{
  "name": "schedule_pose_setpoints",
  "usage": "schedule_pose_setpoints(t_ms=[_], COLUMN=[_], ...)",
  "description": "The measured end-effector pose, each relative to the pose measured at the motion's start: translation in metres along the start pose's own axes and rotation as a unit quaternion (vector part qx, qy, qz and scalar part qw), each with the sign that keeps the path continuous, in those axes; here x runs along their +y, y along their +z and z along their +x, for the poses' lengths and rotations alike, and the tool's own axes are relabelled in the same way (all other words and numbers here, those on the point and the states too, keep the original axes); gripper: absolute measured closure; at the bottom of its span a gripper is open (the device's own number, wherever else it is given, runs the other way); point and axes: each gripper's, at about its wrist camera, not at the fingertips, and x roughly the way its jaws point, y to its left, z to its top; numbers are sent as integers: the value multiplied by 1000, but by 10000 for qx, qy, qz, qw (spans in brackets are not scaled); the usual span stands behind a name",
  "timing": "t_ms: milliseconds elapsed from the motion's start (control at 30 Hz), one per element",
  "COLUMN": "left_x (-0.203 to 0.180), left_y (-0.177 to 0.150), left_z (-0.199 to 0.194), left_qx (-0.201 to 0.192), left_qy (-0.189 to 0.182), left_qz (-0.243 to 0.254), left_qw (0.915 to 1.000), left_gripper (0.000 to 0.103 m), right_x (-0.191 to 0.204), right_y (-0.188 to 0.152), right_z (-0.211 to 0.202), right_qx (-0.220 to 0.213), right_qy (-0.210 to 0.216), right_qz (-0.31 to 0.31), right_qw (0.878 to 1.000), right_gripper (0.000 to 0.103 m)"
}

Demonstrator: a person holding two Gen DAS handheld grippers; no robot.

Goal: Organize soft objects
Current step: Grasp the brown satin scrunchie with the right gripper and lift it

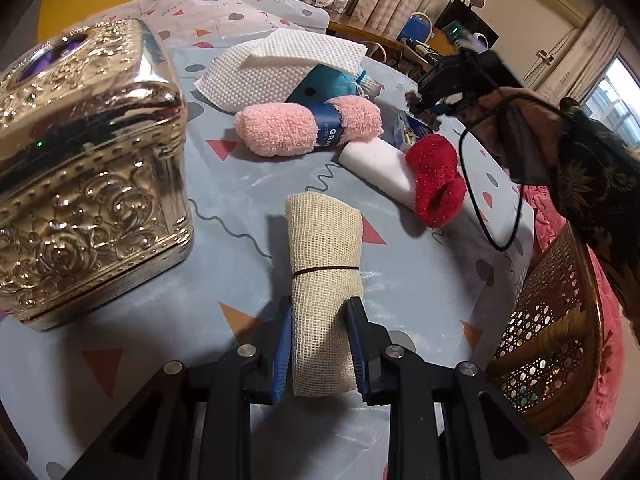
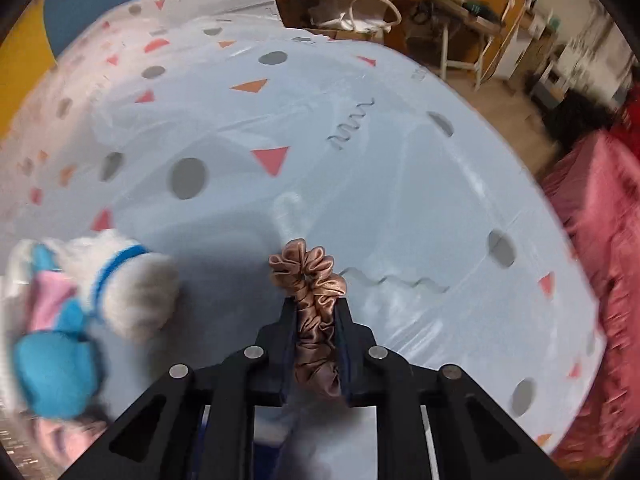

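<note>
Left gripper (image 1: 320, 344) clamped on rolled beige mesh cloth (image 1: 323, 276), its far end on the patterned blue tablecloth (image 1: 240, 216). Right gripper (image 2: 317, 344) pinched tight on bronze satin scrunchie (image 2: 314, 300). Risks: slick satin may slip free; the banded roll could sag or swing into the embossed gold box (image 1: 88, 168). Pink towel roll (image 1: 304, 124) farther off, unthreatened.

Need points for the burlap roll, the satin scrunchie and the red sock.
burlap roll (image 1: 322, 248): left wrist view, mid-roll above the band.
satin scrunchie (image 2: 310, 270): right wrist view, ruffled loop beyond the tongs.
red sock (image 1: 434, 180): left wrist view, middle of the fuzzy body.
</note>
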Motion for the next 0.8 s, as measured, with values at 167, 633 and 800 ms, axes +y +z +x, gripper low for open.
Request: schedule_pose_setpoints(t_ms=[167, 633, 800], left_x=[-7, -15, -7], left_y=[-6, -9, 23], left_z=[-2, -69, -106], left_qx=[-57, -664, -1123], left_qy=[85, 178, 259], left_qz=[52, 157, -18], left_qw=[9999, 9975, 9933], left_gripper=[78, 80, 80], right_x=[6, 109, 131], right_y=[-15, -127, -144], right_z=[-42, -73, -62], right_qx=[-241, 304, 510], right_qy=[977, 2262, 2009], right_qz=[64, -1643, -2046], right_qw=[9949, 9597, 9566], right_gripper=[87, 87, 87])
